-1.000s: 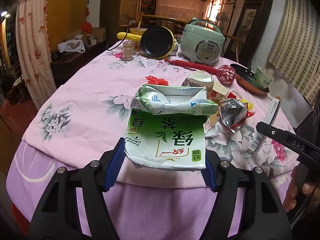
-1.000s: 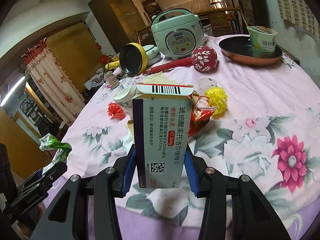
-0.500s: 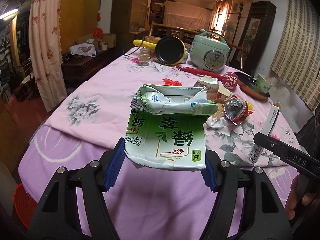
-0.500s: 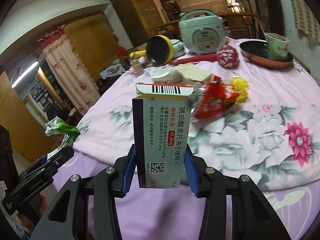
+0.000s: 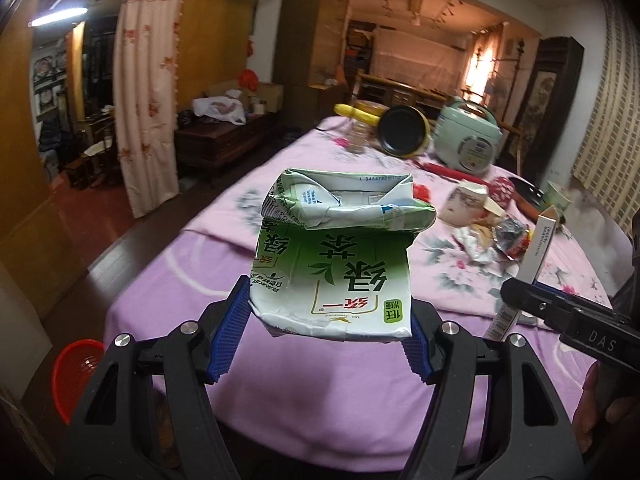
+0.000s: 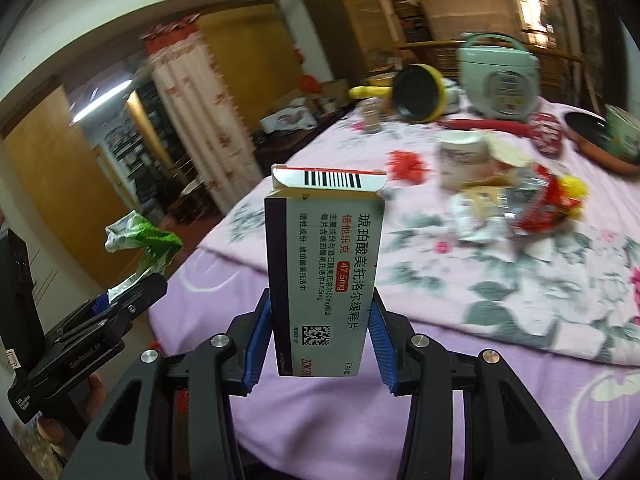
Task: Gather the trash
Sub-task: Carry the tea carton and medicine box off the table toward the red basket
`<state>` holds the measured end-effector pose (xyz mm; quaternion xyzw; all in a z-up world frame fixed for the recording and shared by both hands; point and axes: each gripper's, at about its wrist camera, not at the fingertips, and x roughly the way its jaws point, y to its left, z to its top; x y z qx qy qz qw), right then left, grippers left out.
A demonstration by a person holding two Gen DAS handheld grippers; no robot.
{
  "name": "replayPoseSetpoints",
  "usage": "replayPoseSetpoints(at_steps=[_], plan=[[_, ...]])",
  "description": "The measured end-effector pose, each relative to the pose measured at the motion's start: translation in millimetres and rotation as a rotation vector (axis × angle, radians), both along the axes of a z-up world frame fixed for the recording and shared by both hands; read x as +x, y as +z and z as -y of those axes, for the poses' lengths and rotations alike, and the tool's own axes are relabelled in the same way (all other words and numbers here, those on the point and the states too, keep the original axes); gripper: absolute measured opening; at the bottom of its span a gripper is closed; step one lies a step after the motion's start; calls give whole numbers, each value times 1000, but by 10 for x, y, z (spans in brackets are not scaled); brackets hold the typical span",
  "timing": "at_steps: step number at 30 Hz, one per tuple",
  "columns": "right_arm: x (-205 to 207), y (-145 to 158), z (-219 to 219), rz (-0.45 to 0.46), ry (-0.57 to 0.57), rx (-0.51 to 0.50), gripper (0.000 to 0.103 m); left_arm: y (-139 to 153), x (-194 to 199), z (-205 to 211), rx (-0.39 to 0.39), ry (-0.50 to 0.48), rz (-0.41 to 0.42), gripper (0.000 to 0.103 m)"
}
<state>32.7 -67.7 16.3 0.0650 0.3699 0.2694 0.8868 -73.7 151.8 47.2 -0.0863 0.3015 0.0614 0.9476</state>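
My left gripper [image 5: 324,332] is shut on a crushed green tea carton [image 5: 336,264] and holds it in the air off the table's near corner. My right gripper [image 6: 320,344] is shut on a white and purple medicine box [image 6: 324,280] with its barcode flap open. Each gripper shows in the other's view: the right one with the box [image 5: 540,248] at the left view's right edge, the left one with the carton [image 6: 140,240] at the right view's left. A pile of wrappers [image 5: 496,236] lies on the pink flowered tablecloth [image 5: 320,380]; it also shows in the right wrist view [image 6: 520,204].
A red basket [image 5: 76,372] stands on the floor below left of the table. At the table's far end are a pale green rice cooker [image 5: 468,144], a yellow pan [image 5: 400,134], a red-handled mallet [image 5: 500,188], a brown pan [image 6: 600,148] with a cup in it, and a paper cup [image 5: 464,204].
Both grippers have drawn back from the table and off its near edge, each with its item still held. The floor and the red basket have come into the left view.
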Motion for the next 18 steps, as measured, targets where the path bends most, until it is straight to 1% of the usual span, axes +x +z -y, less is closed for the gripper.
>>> replayPoseSetpoints(at_steps=[6, 10, 14, 18], plan=[[-169, -1, -743, -8, 171, -16, 45, -43, -301, -462, 14, 132, -4, 67], [-285, -19, -1253, -20, 294, -31, 45, -104, -483, -818, 4, 210, -15, 67], [-466, -11, -1799, -19, 427, -39, 45, -242, -743, -1270, -10, 326, -49, 67], [-655, -90, -2382, -34, 545, -69, 45, -421, -980, -1731, -39, 434, -82, 67]])
